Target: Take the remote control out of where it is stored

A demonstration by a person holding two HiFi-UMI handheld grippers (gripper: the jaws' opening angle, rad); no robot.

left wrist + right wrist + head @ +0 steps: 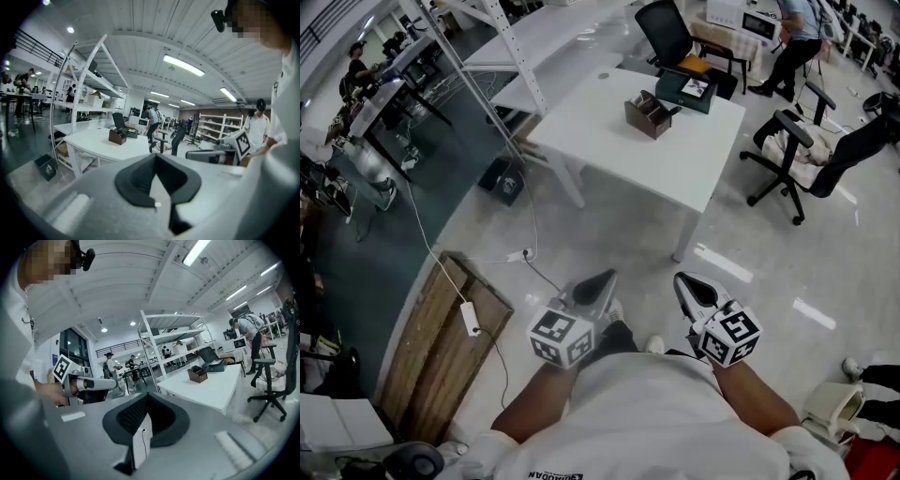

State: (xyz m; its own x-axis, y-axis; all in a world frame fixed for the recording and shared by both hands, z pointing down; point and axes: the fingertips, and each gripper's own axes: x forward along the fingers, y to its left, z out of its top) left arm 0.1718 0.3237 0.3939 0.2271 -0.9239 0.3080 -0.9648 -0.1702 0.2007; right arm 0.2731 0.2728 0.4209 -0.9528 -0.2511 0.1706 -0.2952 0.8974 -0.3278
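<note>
**Approaching the storage box, nothing in hand yet**

Sitting in the brown box [649,114] on the white table [684,173] is, presumably, the remote control; at this range it cannot be picked out. Both the left gripper [598,281] and the right gripper [688,285] hang close to the person's body, well apart from the table, jaws pressed together and empty. Next likely comes closing in and spreading one pair over the box.
</note>
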